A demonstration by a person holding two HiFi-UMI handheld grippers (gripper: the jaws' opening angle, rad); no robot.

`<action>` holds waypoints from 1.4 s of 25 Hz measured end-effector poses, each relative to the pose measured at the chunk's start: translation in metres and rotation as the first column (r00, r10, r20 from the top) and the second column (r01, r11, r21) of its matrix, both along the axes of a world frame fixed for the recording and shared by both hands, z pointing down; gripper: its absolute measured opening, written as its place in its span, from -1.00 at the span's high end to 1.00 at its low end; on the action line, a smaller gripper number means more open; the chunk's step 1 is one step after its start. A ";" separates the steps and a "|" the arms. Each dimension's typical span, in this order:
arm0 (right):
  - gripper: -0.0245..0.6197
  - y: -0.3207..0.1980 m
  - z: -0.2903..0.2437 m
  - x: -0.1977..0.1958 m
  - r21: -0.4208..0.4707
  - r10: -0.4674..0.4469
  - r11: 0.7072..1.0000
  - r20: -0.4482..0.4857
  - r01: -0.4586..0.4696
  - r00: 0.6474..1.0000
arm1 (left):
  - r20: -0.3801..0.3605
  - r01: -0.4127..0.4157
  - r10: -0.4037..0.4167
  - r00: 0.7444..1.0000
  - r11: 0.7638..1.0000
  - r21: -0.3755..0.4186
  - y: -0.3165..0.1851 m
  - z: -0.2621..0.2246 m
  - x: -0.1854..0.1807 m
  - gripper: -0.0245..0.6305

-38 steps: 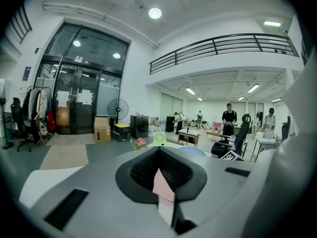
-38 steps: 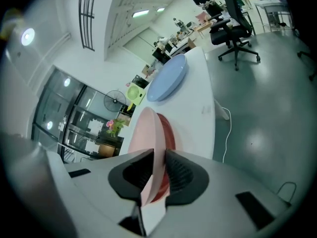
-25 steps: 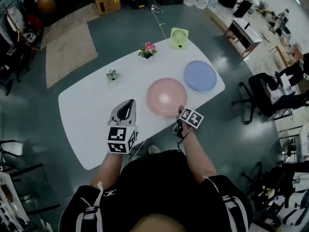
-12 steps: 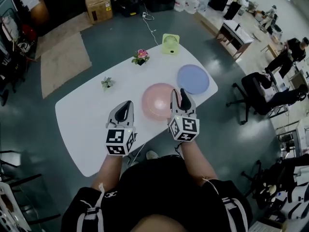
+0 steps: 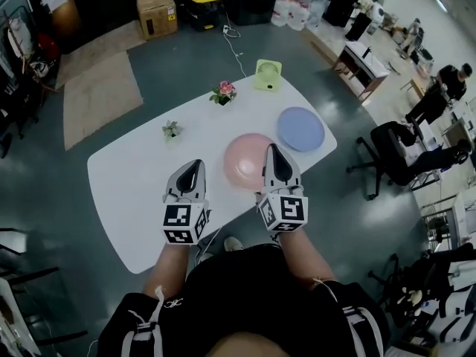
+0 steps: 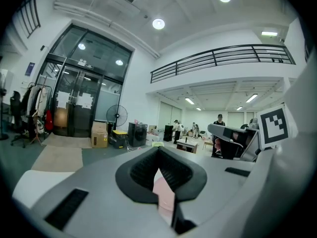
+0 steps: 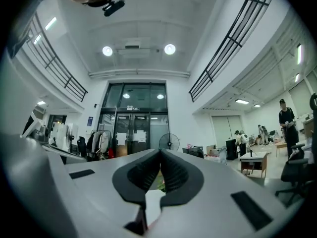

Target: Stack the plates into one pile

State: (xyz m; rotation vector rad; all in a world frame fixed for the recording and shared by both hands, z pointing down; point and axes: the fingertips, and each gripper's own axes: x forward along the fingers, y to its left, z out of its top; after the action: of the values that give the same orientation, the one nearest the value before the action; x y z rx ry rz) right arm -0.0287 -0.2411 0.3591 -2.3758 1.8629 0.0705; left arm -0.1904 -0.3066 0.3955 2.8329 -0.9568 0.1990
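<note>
A pink plate point(image 5: 244, 158) lies near the front of the white table point(image 5: 134, 177), and a blue plate point(image 5: 301, 129) lies apart from it at the right end. Both grippers hover side by side above the table's front edge, pointing roughly level. My left gripper point(image 5: 195, 166) is shut with nothing in it, left of the pink plate. My right gripper point(image 5: 272, 152) overlaps the pink plate's right side in the head view; its jaws have just been closing and hold nothing. The left gripper view shows the shut jaws point(image 6: 158, 150) with a sliver of pink plate point(image 6: 164, 195) below them. The right gripper point(image 7: 160, 152) shows shut as well.
At the table's far side stand a green fan point(image 5: 268, 75), a pink flower pot point(image 5: 224, 93) and a small plant point(image 5: 172, 131). Office chairs point(image 5: 394, 151) and desks stand to the right, cardboard boxes point(image 5: 156, 6) beyond. People are at the far right.
My right gripper rose from the table's front edge beside the pink plate, swung from pointing down to about level, and its jaws closed. The left gripper lifted slightly.
</note>
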 end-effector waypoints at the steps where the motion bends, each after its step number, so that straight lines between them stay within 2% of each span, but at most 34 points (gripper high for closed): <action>1: 0.89 -0.001 0.000 -0.006 -0.007 0.000 1.000 -0.002 0.000 1.000 | -0.008 0.000 0.000 1.000 1.000 -0.011 -0.001 0.002 -0.006 0.88; 5: 0.89 -0.006 -0.005 -0.024 -0.036 0.005 0.999 -0.013 -0.006 1.000 | -0.039 -0.013 0.010 0.999 0.998 -0.058 -0.002 0.008 -0.026 0.88; 9: 0.89 -0.012 0.000 -0.026 -0.048 0.010 0.999 -0.019 -0.011 1.000 | -0.046 -0.017 0.014 0.999 0.998 -0.059 -0.011 0.013 -0.029 0.88; 13: 0.89 -0.007 0.009 -0.008 -0.048 0.010 0.999 0.008 -0.010 1.000 | -0.033 -0.010 0.008 0.999 0.999 -0.053 -0.007 0.018 -0.017 0.88; 16: 0.89 0.003 0.016 0.017 -0.047 -0.002 0.999 0.019 0.003 1.000 | -0.005 0.001 -0.001 1.000 0.999 -0.052 0.004 0.025 0.007 0.88; 21: 0.89 0.016 0.035 0.110 -0.039 -0.052 0.998 0.042 0.053 0.998 | 0.017 0.058 -0.058 0.998 0.998 -0.031 0.028 0.035 0.093 0.88; 27: 0.89 0.047 0.071 0.270 -0.042 -0.188 0.981 0.005 0.188 0.982 | 0.031 0.208 -0.207 0.978 0.977 -0.046 0.083 0.078 0.254 0.88; 30: 0.89 0.063 0.066 0.349 -0.056 -0.220 0.974 0.013 0.220 0.976 | 0.042 0.225 -0.222 0.974 0.972 -0.067 0.111 0.077 0.333 0.88; 32: 0.89 0.073 0.058 0.387 -0.048 -0.232 0.971 0.036 0.233 0.972 | 0.053 0.232 -0.229 0.972 0.971 -0.061 0.124 0.064 0.369 0.88; 35: 0.89 0.083 0.055 0.420 -0.030 -0.243 0.969 0.044 0.244 0.969 | 0.058 0.247 -0.245 0.968 0.968 -0.035 0.133 0.050 0.397 0.88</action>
State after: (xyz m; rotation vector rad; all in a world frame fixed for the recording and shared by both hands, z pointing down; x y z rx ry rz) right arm 0.3917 -0.1578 0.4141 -2.1319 2.1357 -0.0328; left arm 0.2071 -0.1737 0.4456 2.6509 -1.2872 0.2636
